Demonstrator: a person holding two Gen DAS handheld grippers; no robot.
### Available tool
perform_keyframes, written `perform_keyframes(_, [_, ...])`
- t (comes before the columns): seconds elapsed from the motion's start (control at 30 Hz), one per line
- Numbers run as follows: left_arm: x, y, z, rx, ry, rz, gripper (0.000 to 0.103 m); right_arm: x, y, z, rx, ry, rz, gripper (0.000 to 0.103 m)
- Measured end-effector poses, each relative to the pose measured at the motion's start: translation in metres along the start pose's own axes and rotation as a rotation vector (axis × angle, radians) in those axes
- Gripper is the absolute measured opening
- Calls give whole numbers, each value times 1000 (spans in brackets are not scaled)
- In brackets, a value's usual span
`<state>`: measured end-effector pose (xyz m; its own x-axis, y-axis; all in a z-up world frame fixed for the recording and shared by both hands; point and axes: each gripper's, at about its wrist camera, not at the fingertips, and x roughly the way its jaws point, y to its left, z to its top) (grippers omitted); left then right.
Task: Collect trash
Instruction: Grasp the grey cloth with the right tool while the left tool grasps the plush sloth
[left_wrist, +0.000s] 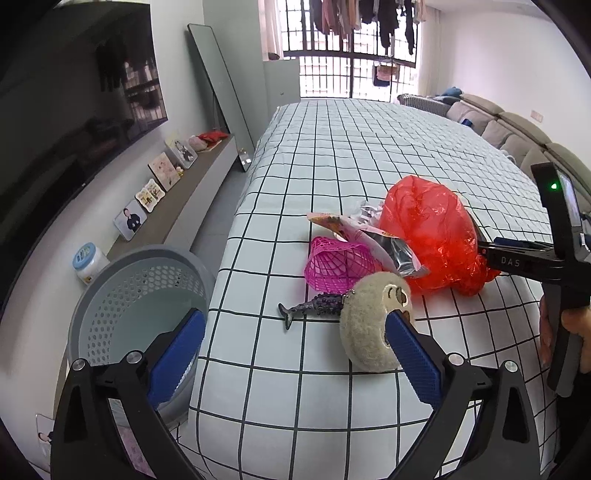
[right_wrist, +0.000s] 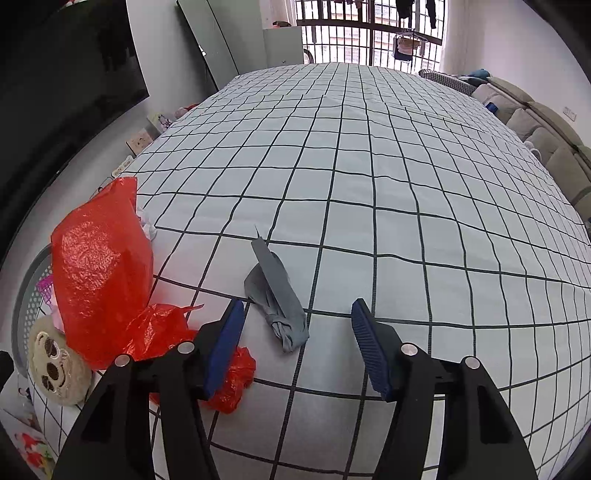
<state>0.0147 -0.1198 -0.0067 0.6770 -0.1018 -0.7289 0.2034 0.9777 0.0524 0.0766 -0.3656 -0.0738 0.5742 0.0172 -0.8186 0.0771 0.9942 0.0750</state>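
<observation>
On a table draped in a checked cloth (right_wrist: 369, 184), a crumpled red plastic bag (left_wrist: 432, 236) lies against a snack wrapper (left_wrist: 373, 240) and a pink mesh net (left_wrist: 332, 266), with a round plush toy (left_wrist: 369, 325) and a small toy figure (left_wrist: 314, 308) just in front, and a grey perforated basket (left_wrist: 122, 295) standing beside the table's edge. The left gripper (left_wrist: 295, 350) tilts down over the table's corner, jaws spread wide and empty, one blue pad overlapping the plush toy. The right gripper (right_wrist: 299, 347) angles down over a grey cloth scrap (right_wrist: 277, 295), jaws partly open to either side of it without touching, the bag at its left finger.
</observation>
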Motion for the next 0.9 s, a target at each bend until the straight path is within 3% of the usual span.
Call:
perform_keyframes(0.2, [4,-6,-1,-3,16,-16,96,3,5,5,-39,2,5,40])
perform_keyframes(0.33, [6,-10,-2,-3,21,-27,96,3,8,5,-61,-4,14,16])
perform_keyframes(0.63, [10,-24,-4,30,26,-54,96,-21,-9,3,9,-85,53,15])
perform_keyframes(0.9, [27,-46,-2,67,43,-83,96,-24,-25,0,61,-90,90,15])
